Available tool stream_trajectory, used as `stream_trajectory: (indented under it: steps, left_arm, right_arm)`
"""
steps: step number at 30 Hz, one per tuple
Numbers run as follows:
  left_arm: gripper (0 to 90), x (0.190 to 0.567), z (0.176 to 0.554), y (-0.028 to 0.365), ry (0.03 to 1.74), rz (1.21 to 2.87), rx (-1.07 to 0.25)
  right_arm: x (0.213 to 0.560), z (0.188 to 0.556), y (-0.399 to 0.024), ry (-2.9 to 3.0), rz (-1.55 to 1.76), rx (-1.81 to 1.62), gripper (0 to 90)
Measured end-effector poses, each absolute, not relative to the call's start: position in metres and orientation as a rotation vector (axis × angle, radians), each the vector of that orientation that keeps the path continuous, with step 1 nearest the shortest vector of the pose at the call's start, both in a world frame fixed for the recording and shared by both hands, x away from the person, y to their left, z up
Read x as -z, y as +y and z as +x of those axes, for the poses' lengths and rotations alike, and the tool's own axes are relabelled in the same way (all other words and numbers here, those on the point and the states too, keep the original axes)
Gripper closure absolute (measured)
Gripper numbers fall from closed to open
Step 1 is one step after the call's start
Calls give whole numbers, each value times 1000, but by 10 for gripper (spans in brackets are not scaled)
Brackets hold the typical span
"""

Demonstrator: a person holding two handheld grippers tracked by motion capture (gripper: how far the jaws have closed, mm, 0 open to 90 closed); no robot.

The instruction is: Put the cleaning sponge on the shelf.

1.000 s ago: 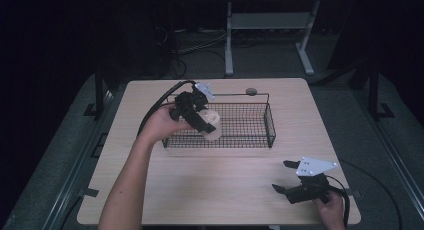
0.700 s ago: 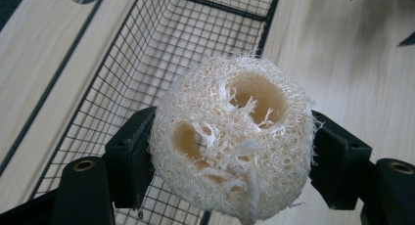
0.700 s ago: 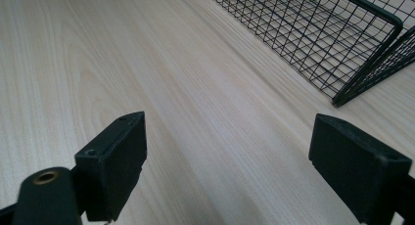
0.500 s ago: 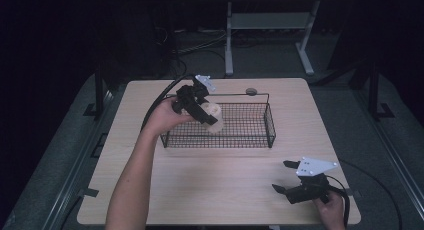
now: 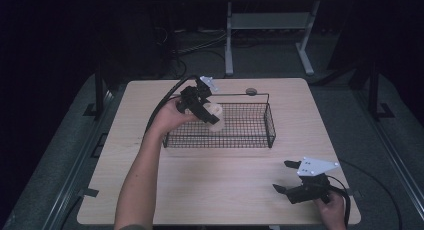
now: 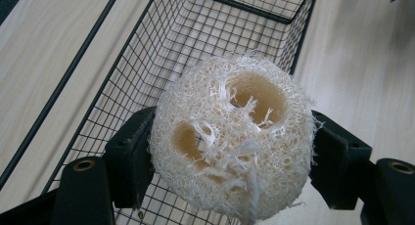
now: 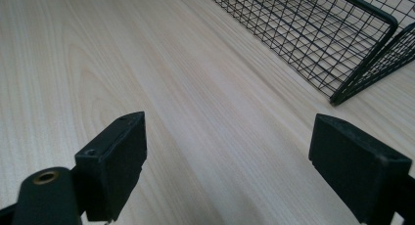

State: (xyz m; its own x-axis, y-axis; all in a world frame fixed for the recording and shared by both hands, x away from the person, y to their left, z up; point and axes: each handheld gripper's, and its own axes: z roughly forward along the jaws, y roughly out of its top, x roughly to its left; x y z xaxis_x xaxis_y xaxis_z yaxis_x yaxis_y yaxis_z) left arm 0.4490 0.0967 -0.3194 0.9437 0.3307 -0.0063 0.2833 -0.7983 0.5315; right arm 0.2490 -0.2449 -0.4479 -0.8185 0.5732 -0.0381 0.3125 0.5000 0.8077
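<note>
A round cream loofah sponge with two holes sits between the black jaws of my left gripper, which is shut on it. In the high view that loofah hangs over the left end of a black wire basket, just above its floor. The basket's mesh lies under the sponge in the left gripper view. My right gripper rests low at the table's front right, open, with bare wood between its pads. The basket's corner lies ahead of it.
A small dark round disc lies on the wooden table behind the basket's back rim. A black cable trails from the left gripper off the table's left. Dark floor and a metal stand lie beyond the table.
My left gripper carried the loofah to the right and slightly down, from the basket's left front rim to a spot over its inside. The right gripper stayed still.
</note>
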Motion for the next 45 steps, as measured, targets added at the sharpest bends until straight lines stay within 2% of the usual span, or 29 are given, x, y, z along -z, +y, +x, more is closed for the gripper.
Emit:
stream_trajectory:
  steps: [45]
  left_arm:
    - [269,367,468,95,562,2536,-80]
  right_arm:
    - [449,249,-246,2451,750,-1233,136]
